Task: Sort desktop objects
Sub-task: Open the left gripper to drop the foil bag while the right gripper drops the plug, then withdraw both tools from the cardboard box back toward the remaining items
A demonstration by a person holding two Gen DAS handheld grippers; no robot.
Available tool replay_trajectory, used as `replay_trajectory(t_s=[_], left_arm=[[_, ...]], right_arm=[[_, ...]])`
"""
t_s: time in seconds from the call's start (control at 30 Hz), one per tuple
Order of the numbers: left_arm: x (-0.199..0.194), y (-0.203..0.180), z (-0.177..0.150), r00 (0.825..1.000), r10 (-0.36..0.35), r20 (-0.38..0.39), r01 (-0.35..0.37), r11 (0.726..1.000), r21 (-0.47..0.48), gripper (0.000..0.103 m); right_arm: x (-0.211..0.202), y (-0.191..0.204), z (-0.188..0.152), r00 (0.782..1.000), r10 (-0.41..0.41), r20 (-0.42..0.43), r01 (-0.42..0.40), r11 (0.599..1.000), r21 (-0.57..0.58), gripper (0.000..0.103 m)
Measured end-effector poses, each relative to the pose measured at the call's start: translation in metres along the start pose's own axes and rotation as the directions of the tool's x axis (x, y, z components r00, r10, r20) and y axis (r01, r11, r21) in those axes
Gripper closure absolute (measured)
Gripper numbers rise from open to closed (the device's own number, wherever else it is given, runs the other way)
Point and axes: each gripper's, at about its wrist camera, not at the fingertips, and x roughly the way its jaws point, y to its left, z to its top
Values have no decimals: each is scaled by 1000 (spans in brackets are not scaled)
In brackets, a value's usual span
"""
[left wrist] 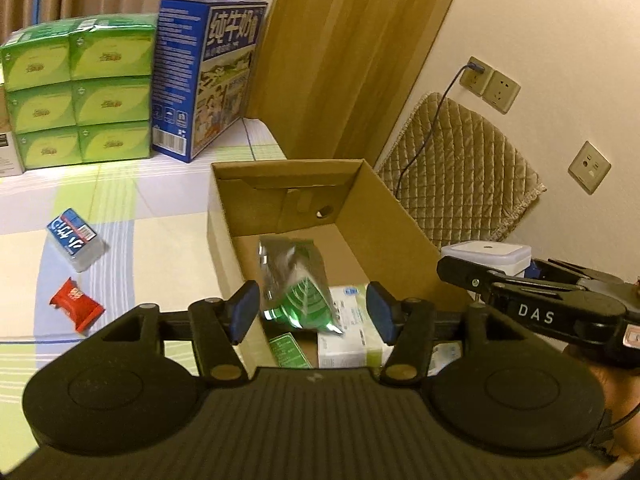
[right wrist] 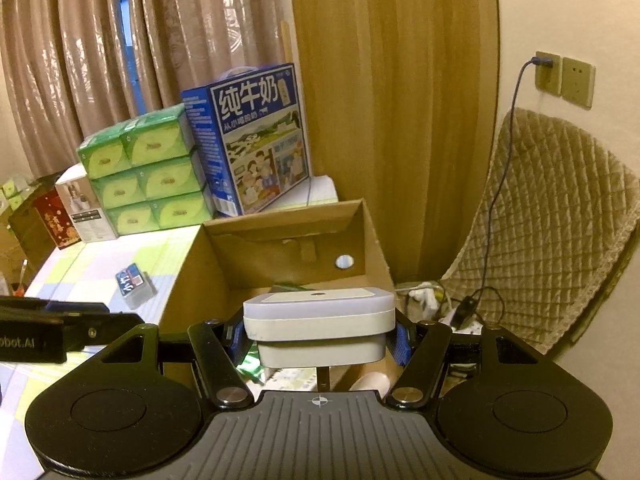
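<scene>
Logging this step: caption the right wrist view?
Right gripper holds a white square plastic device above the open cardboard box.

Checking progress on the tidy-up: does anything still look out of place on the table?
Yes. A red snack packet and a blue-labelled pack still lie loose on the table, left of the cardboard box where other items sit.

Brown cardboard box; white plug-in device; red snack packet — pastel-checked tablecloth.
</scene>
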Motion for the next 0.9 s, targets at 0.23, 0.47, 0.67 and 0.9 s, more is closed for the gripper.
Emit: replay_trajectory(t_s=[0.23,0.47,0.67,0.9], left_arm=[[-7,12,-7,1000,20,7,-20,1000,-15,35],[-17,24,-16,999,43,7,-43,999,-15,22],[-28,29,-26,998,59,10,-59,998,-24,16],[-56,34,-40,996,87,23,-86,996,-25,11]], right_arm=[[12,0,10,996,82,22,-83,994,66,15],[-3,-2,2,998,55,15,-56,996,65,15],[-30,-5,-11,999,40,24,-42,995,90,13],[-59,14,-28,998,50,28,-52,996,75,8]])
